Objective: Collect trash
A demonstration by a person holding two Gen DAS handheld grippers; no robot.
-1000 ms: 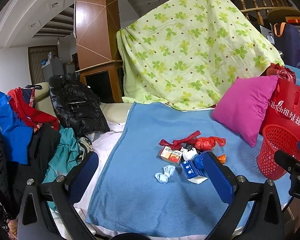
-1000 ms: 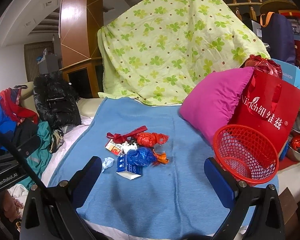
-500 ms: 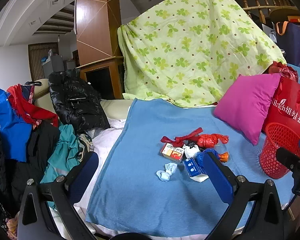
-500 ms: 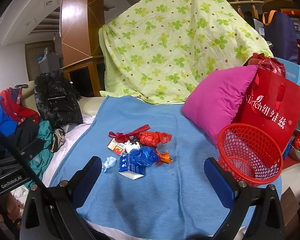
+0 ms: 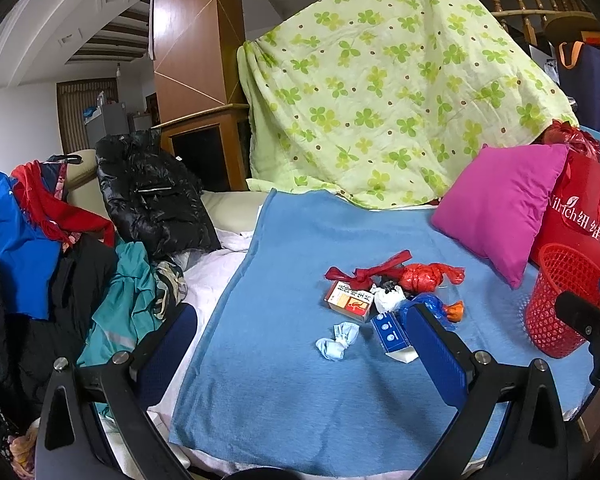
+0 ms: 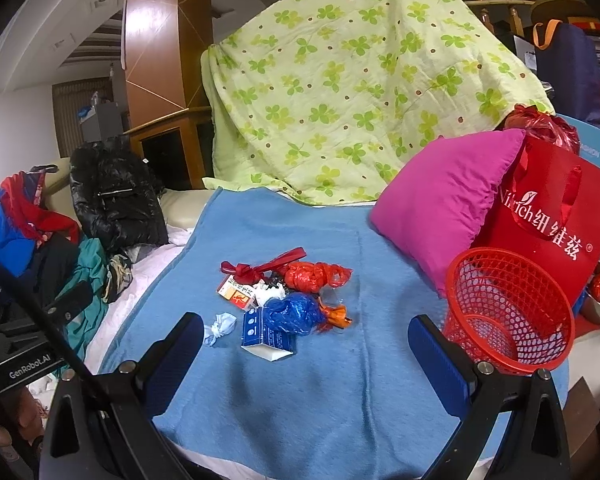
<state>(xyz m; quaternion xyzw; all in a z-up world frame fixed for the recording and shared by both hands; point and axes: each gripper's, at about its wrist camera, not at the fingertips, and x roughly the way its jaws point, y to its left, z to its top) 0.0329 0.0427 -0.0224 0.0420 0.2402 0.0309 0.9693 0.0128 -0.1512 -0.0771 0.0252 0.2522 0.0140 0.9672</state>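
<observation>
A pile of trash lies on the blue blanket (image 6: 320,392): a red ribbon (image 6: 260,266), a red plastic wad (image 6: 312,276), an orange-white box (image 6: 238,294), a blue plastic bag (image 6: 292,314), a blue-white carton (image 6: 266,340), an orange scrap (image 6: 336,316) and a pale crumpled tissue (image 6: 220,326). The pile also shows in the left wrist view (image 5: 388,300). A red mesh basket (image 6: 508,312) stands to its right, also seen in the left wrist view (image 5: 560,300). My left gripper (image 5: 300,352) and right gripper (image 6: 304,360) are both open and empty, held short of the pile.
A magenta pillow (image 6: 440,204) and a red gift bag (image 6: 556,224) stand behind the basket. A green clover quilt (image 6: 340,92) drapes at the back. Clothes (image 5: 60,260) and a black jacket (image 5: 152,196) are heaped at the left.
Both grippers have edged slightly forward toward the pile and stayed open. The trash and the basket have not moved.
</observation>
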